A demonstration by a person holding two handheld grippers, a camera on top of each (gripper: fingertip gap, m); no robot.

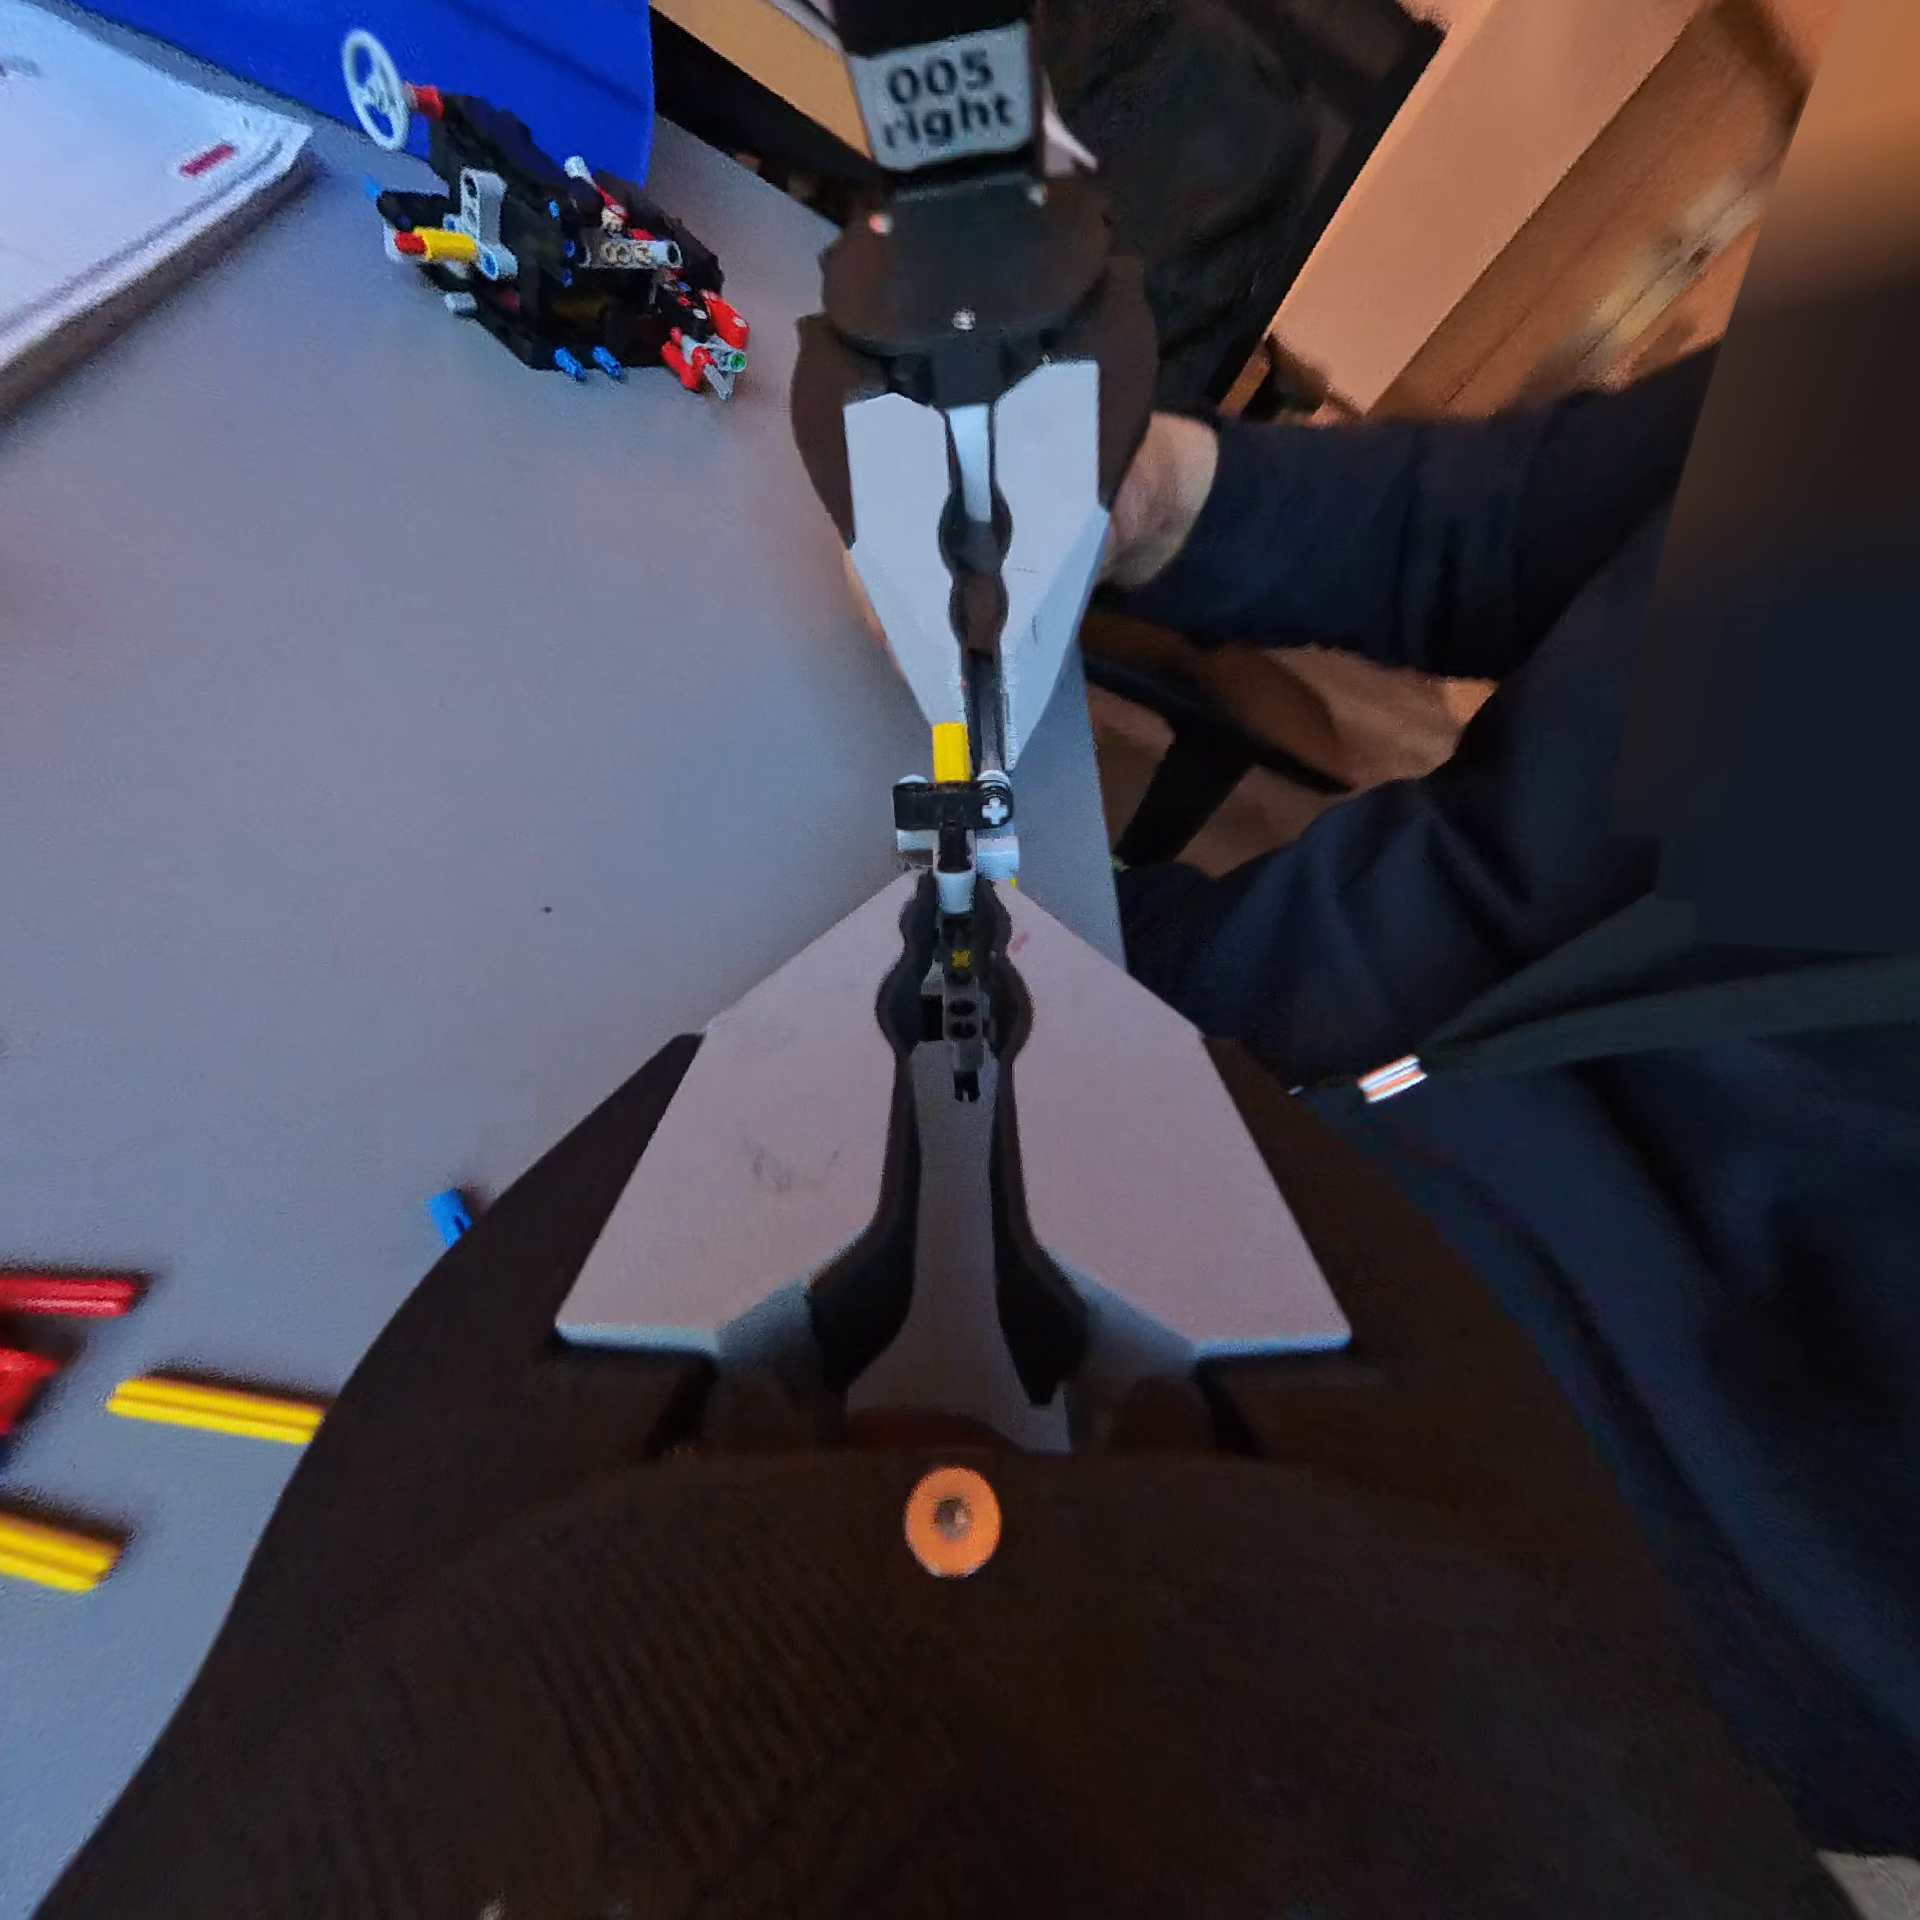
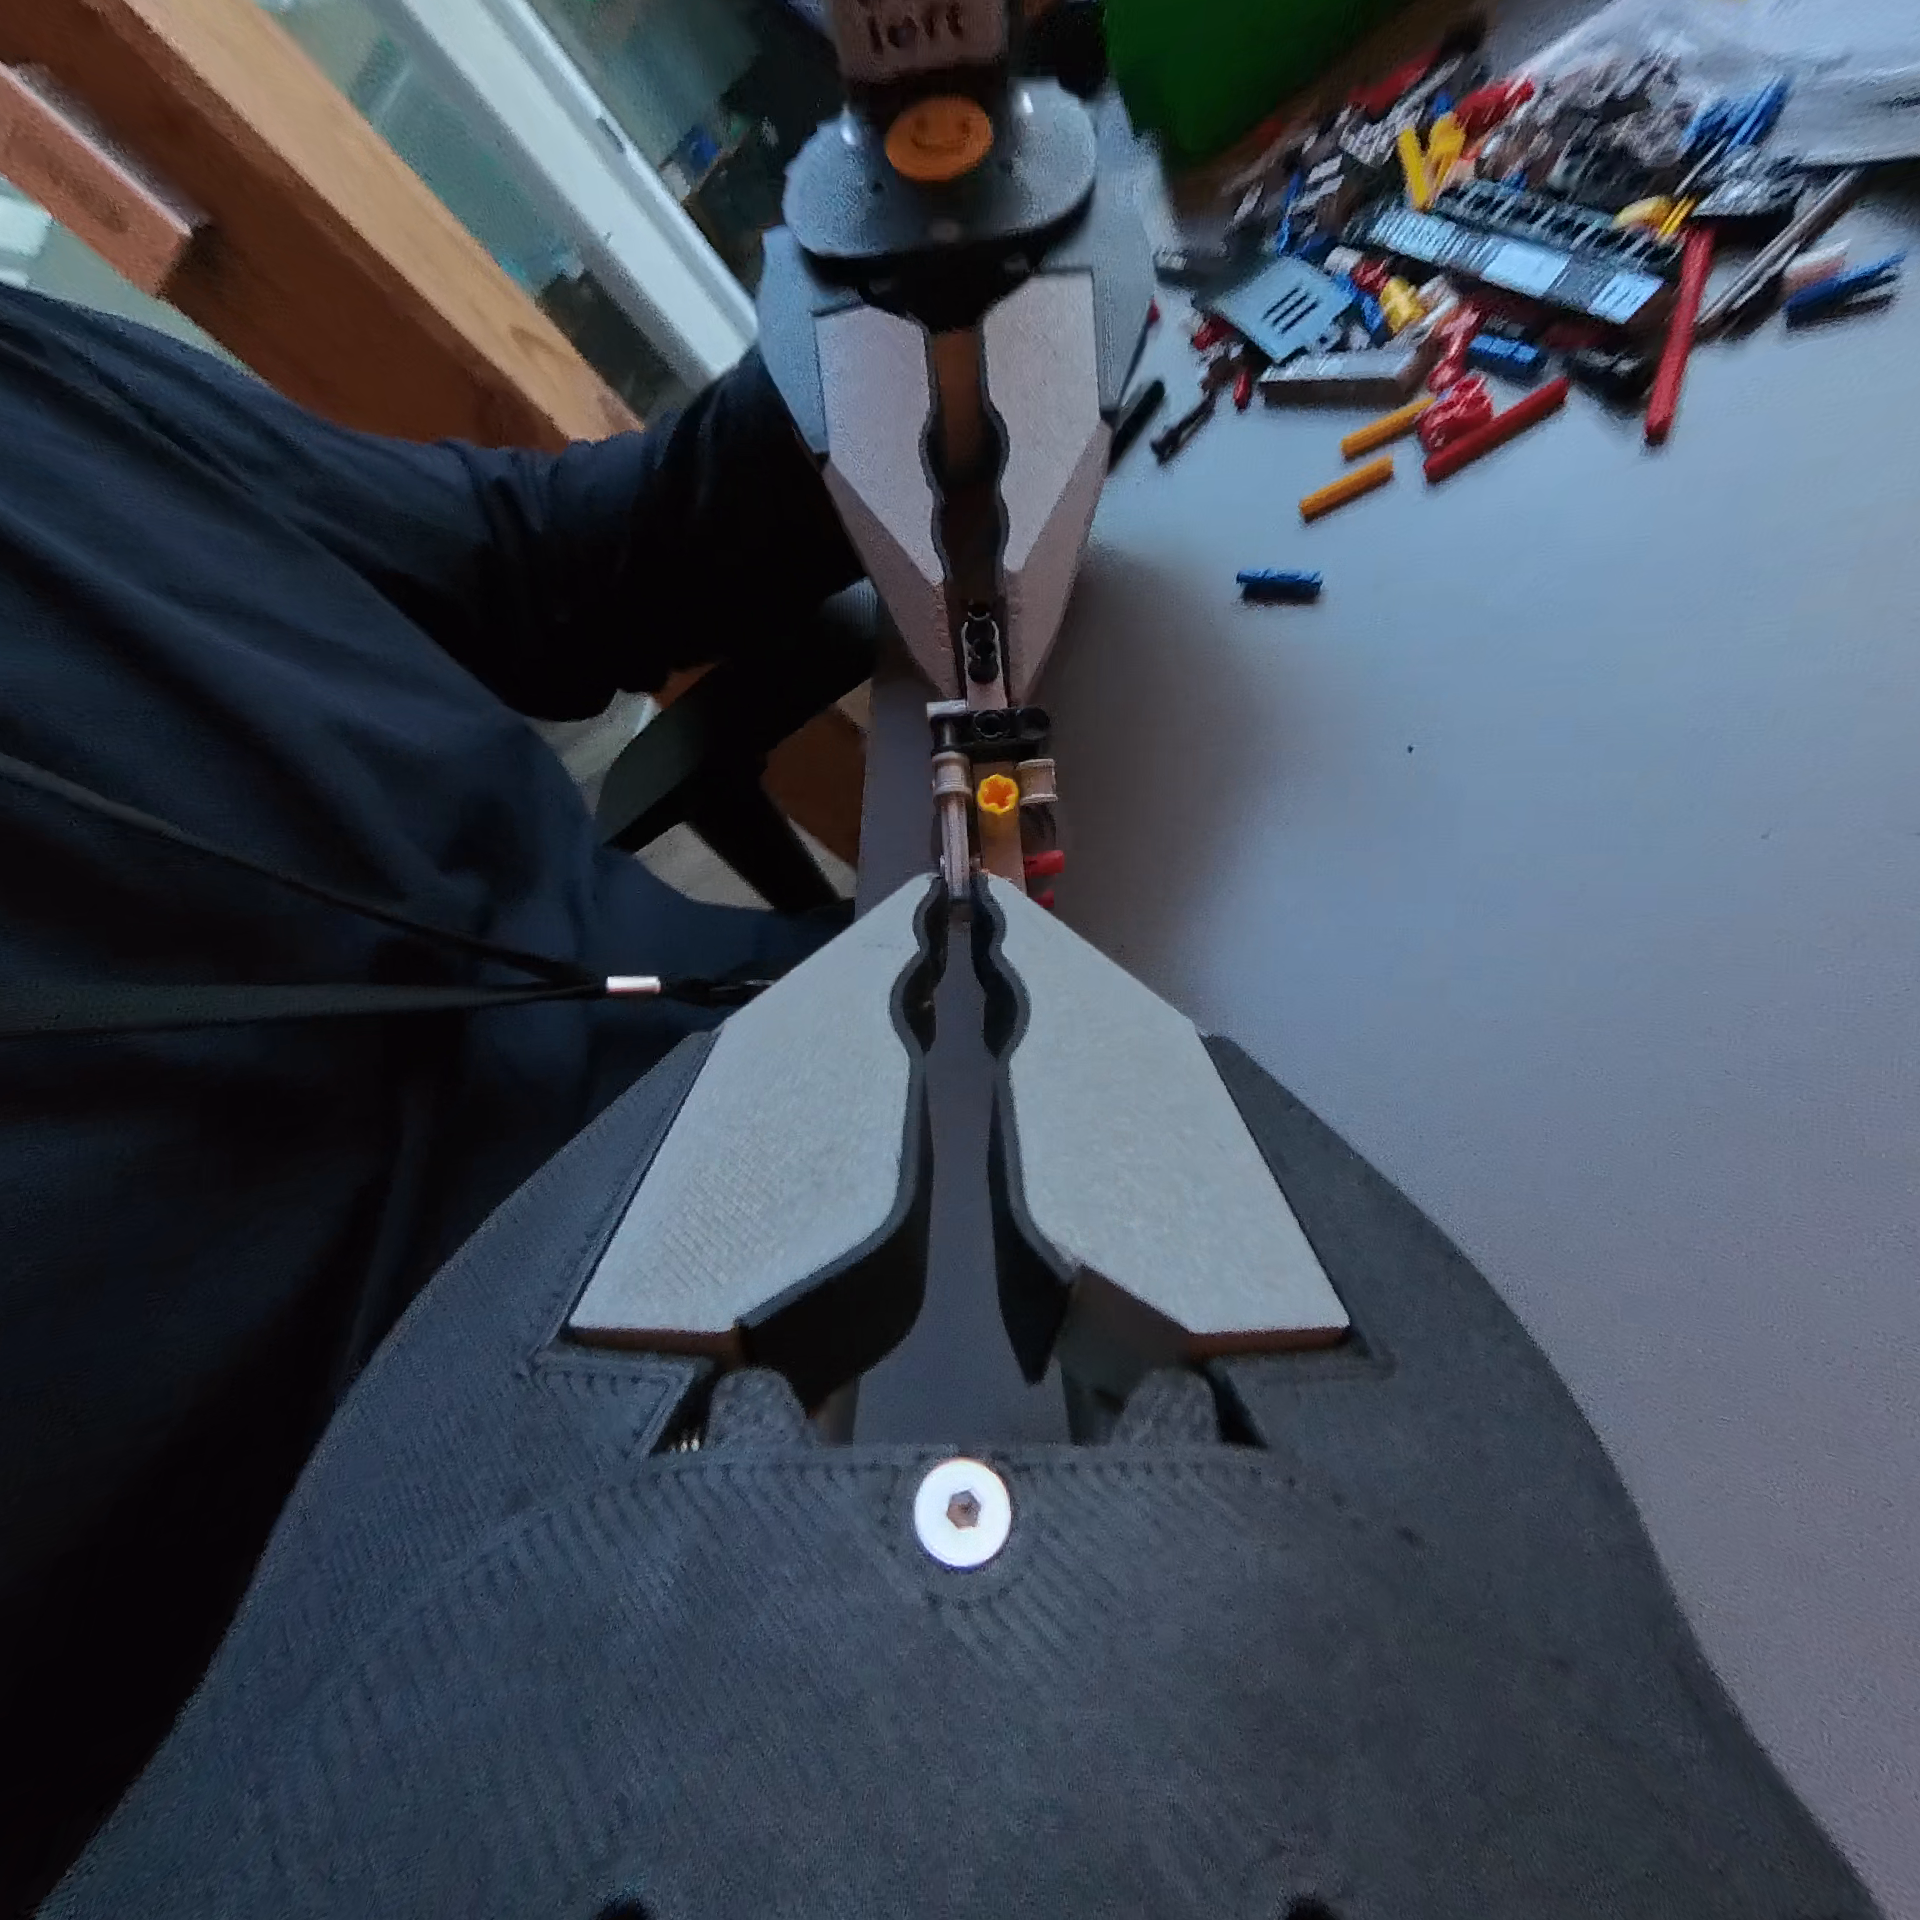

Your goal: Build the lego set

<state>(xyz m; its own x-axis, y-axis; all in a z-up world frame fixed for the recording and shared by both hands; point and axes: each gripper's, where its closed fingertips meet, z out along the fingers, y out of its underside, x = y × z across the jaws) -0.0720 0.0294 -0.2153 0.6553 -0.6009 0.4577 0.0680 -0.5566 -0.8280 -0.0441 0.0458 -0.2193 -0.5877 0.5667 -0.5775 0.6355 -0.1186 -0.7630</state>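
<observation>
Toy piece: small brick build [image 1: 954, 821] in the middle of the frame, up off the grey table [image 1: 416, 727].
Left gripper [image 1: 961, 935]: squeezes its black beam end.
Right gripper [image 2: 958, 888]: pinches its thin grey rod.
Left over: loose bricks [image 2: 1507, 260], upper right.

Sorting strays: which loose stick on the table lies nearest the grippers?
The short blue stick, alone on the grey table; orange sticks and red sticks lie farther off, by the pile.
</observation>
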